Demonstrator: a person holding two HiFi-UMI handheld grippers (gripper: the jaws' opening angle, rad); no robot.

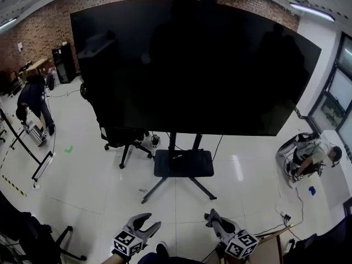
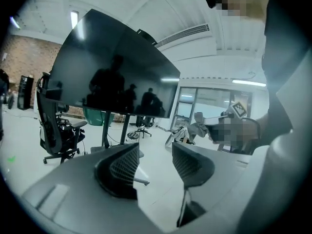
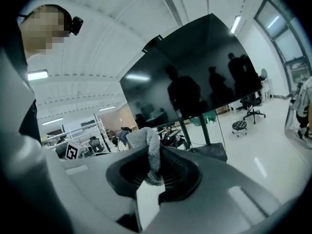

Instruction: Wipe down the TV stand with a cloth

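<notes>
Inspection at this moment: I hold my left gripper (image 1: 149,221) at the bottom of the head view with its fingers (image 2: 119,172) spread apart; the left gripper view shows only bare floor (image 1: 99,186) between them, nothing gripped. My right gripper (image 1: 211,218) sits beside it, to its right, and its fingers (image 3: 181,173) are pressed together on a grey cloth (image 3: 149,147). The cloth is pinched by a narrow fold, and the rest stands up above the fingertips as a rumpled bunch. The TV stand (image 1: 171,142) stands on the white floor ahead of me, well apart from both grippers. Its two upright posts rise behind a low black shelf (image 1: 183,163), and dark legs splay forward from under that shelf. The stand carries a large dark screen (image 1: 192,65), switched off, with reflections of figures visible on it in both gripper views. A black office chair (image 1: 118,139) stands just left of the stand, partly behind the screen's lower edge. Neither gripper touches the stand, and the cloth touches nothing but my right fingers.
</notes>
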